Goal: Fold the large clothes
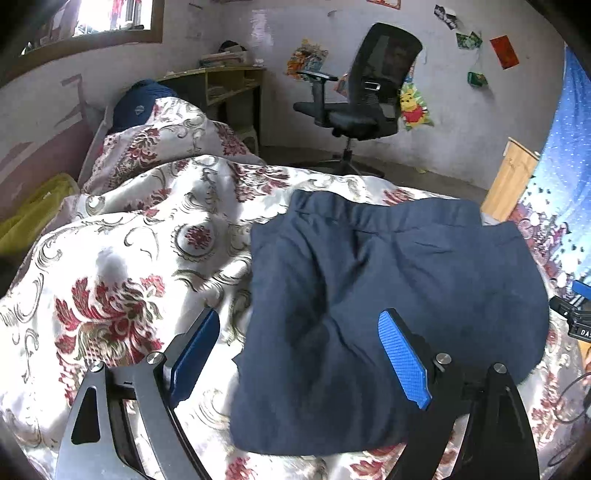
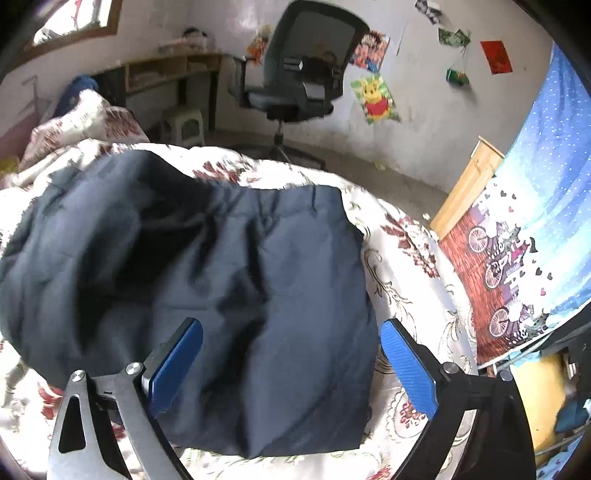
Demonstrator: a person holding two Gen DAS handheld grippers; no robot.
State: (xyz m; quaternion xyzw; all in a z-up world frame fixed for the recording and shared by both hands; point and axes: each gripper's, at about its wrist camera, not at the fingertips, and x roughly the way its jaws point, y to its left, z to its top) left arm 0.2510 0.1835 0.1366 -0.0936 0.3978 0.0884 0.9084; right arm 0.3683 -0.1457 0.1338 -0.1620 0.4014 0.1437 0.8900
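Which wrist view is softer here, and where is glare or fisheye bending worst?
Right wrist view is softer: the office chair and quilt edge smear. Left wrist view is crisp; its window blows out and sunlight washes the floral quilt. Both bend toward dark corner vignettes. The navy garment shows shadowed folds.

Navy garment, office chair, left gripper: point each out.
navy garment (image 1: 399, 280), left wrist view, middle of the folded cloth
office chair (image 1: 384, 62), left wrist view, mesh backrest
left gripper (image 1: 295, 362), left wrist view, midway between fingertips
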